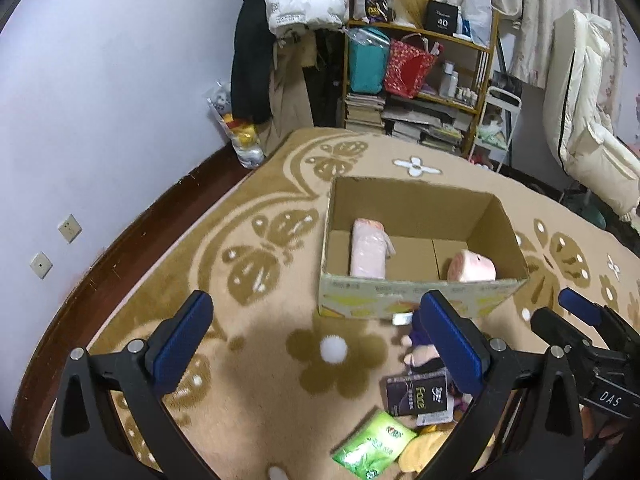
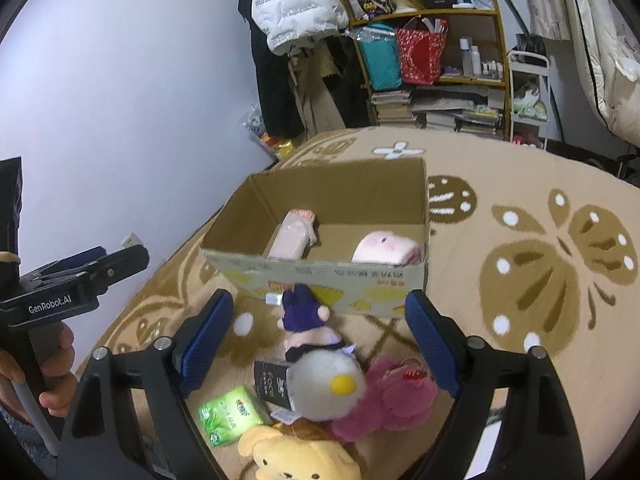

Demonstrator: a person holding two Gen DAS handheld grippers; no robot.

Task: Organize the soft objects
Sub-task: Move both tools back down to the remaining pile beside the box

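A pile of plush toys, topped by a white duck toy [image 2: 326,388], lies on the carpet [image 2: 520,208] just before the cardboard box [image 2: 320,276]. The right gripper [image 2: 320,340] hangs directly over the pile, fingers spread and empty. The left gripper [image 1: 320,340], also spread and empty, hovers off to the pile's left, so the right looks nearer.
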